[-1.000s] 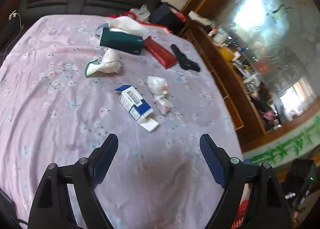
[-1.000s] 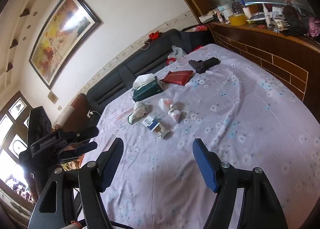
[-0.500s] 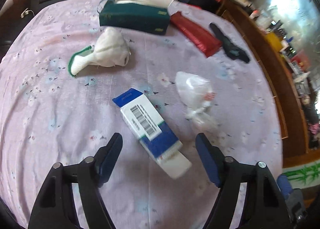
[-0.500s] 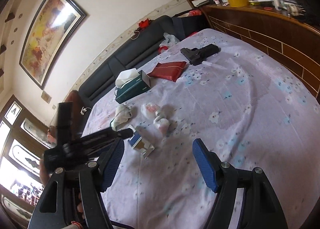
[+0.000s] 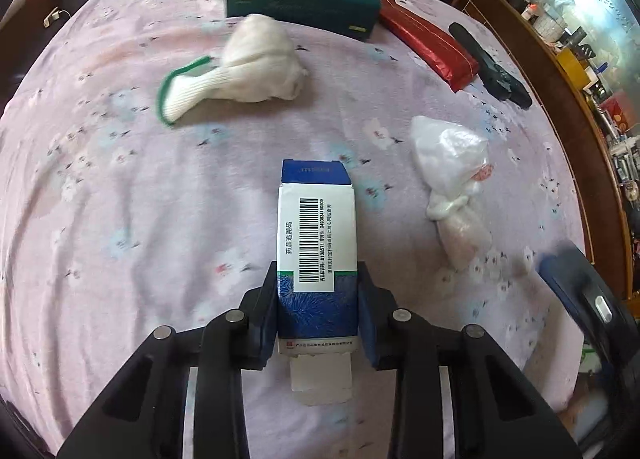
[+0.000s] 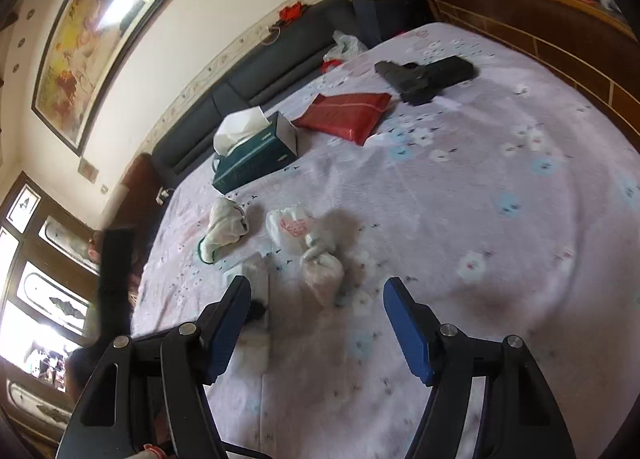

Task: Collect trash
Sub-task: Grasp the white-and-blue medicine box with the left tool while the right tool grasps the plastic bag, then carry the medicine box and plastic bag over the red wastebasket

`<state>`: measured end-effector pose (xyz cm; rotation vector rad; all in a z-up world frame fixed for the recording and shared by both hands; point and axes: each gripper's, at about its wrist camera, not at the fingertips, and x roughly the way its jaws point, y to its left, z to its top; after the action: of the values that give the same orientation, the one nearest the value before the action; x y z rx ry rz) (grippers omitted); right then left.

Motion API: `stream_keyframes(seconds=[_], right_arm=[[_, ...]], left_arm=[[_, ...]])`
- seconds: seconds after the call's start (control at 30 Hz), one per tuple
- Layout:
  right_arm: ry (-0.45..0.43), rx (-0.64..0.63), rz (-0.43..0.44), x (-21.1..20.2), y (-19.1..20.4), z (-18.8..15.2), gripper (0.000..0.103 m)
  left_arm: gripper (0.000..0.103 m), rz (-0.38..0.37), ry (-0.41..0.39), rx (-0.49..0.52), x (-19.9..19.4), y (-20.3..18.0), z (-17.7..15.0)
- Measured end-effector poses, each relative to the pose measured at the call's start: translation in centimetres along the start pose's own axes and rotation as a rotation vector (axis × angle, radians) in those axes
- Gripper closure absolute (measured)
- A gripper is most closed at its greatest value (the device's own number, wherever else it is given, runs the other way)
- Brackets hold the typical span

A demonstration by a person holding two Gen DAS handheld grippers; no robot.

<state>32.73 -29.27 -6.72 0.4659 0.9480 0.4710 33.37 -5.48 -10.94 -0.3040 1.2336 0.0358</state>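
On the bed point(image 5: 100, 187), the blue-and-white medicine box point(image 5: 317, 243) lies lengthwise between the pads of the left hand-held gripper point(image 5: 318, 311); its jaws are closing, both pads against the box's sides. Beside the box, toward the wooden cabinet, lies the knotted plastic bag point(image 5: 452, 183). Beyond the box lie a white sock point(image 5: 240, 67) and a green tissue box point(image 5: 304, 5). The right hand-held gripper point(image 6: 316, 319) hangs spread over the bed, just short of the bag, gripping nothing.

A green tissue box point(image 5: 304, 5), a red packet point(image 5: 430, 47) and a black toy pistol point(image 6: 426, 77) are lying on the floral bedsheet point(image 5: 120, 195); a framed painting point(image 6: 90, 43) is hanging above.
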Motion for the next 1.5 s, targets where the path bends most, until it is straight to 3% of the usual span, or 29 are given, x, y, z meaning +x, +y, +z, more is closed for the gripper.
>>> stream_keyframes(seconds=[0.27, 0.37, 0.47, 0.6, 0.73, 1.0, 1.3, 1.5], right_arm=[[0.112, -0.077, -0.077, 7.6, 1.7, 1.4, 0.029], [0.148, -0.095, -0.125, 9.4, 2.2, 1.0, 0.040], [0.151, -0.130, -0.162, 9.6, 3.0, 0.4, 0.071], [0.142, -0.145, -0.198, 8.6, 3.3, -0.7, 0.072], [0.073, -0.149, -0.141, 3.6, 4.2, -2.5, 0.073], [-0.130, -0.143, -0.017, -11.5, 6.2, -8.4, 0.073], [-0.307, -0.123, -0.067, -22.8, 6.9, -16.9, 0.072], [-0.368, -0.081, -0.092, -27.8, 5.5, -21.0, 0.072]], left_arm=[[0.071, -0.080, -0.066, -0.043, -5.4, 4.1, -4.1], [0.071, -0.098, -0.085, -0.039, -6.9, 4.9, -5.5], [0.071, -0.107, -0.104, -0.026, -8.0, 4.8, -6.4], [0.071, -0.133, -0.130, 0.003, -9.5, 4.3, -8.3], [0.071, -0.188, -0.146, 0.037, -11.4, 3.6, -10.4], [0.071, -0.301, -0.231, 0.164, -17.4, 0.1, -15.1], [0.071, -0.387, -0.268, 0.291, -22.1, -3.5, -21.0], [0.071, -0.419, -0.267, 0.377, -23.5, -6.0, -24.7]])
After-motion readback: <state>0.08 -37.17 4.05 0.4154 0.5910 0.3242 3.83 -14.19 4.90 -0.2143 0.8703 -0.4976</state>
